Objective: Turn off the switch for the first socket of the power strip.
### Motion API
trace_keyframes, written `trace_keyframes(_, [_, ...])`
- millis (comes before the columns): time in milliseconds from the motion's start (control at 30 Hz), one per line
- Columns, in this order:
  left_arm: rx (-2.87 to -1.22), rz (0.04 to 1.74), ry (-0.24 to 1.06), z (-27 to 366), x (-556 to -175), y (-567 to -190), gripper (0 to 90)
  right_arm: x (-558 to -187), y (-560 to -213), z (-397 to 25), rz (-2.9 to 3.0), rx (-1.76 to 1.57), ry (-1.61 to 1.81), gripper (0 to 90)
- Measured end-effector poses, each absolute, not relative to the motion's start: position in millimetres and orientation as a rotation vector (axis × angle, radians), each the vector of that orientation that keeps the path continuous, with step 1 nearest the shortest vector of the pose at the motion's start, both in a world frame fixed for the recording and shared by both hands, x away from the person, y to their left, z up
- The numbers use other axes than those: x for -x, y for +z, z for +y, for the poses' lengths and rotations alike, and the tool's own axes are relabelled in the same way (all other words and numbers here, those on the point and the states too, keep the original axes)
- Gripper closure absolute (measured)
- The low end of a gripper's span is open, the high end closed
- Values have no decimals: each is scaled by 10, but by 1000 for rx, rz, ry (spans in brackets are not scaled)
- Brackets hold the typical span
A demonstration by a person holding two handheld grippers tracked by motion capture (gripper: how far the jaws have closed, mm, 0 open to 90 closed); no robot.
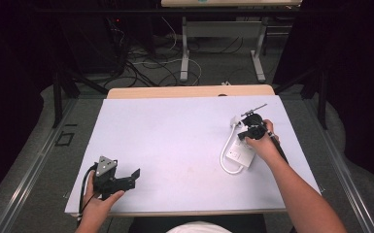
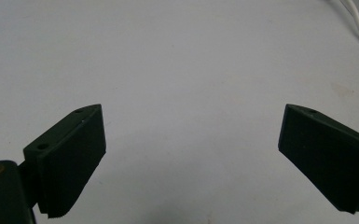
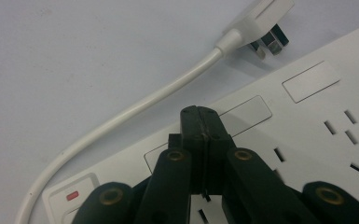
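**Currently: right claw closed over power strip, left claw idle**

Presently, a white power strip (image 3: 303, 116) is seen lying flat on the white sheet covering the bench (image 1: 175, 141), toward the person's right side. Its white cable (image 3: 135, 109) is curved away from the body and ends in a plug (image 3: 261, 21), which lies just beside the far end of the strip with its prongs exposed. A switch with a red mark (image 3: 72, 196) is located at the near end of the strip.

The right claw (image 3: 201, 116) is held directly above the strip's top face, near the blank rectangular panels. Its jaws are pressed together, with nothing visible between them. Whether the tips are touching the strip cannot be told.

The left claw (image 2: 191, 154) is held low over bare bench surface at the person's near left, well apart from the strip. Its jaws are spread wide and nothing is held between them. A short length of the white cable is visible at the upper right corner of the left gripper view.
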State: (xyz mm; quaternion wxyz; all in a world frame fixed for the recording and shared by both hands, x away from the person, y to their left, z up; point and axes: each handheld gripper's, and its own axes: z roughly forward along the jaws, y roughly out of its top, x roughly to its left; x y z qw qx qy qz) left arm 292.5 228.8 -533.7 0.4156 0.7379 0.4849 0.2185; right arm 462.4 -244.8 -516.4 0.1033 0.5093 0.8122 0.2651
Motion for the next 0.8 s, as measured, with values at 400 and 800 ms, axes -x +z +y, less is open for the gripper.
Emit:
trace_keyframes(400, [-1854,1222,550,2292,-2914,-5338,74,-4619,-5157,-2443,2392,-1497,765,900])
trace_keyframes(800, [-1854,1219,546,2292,-2924,-5340,74,-4578,-5131,-2444,2393,-1475,763,876])
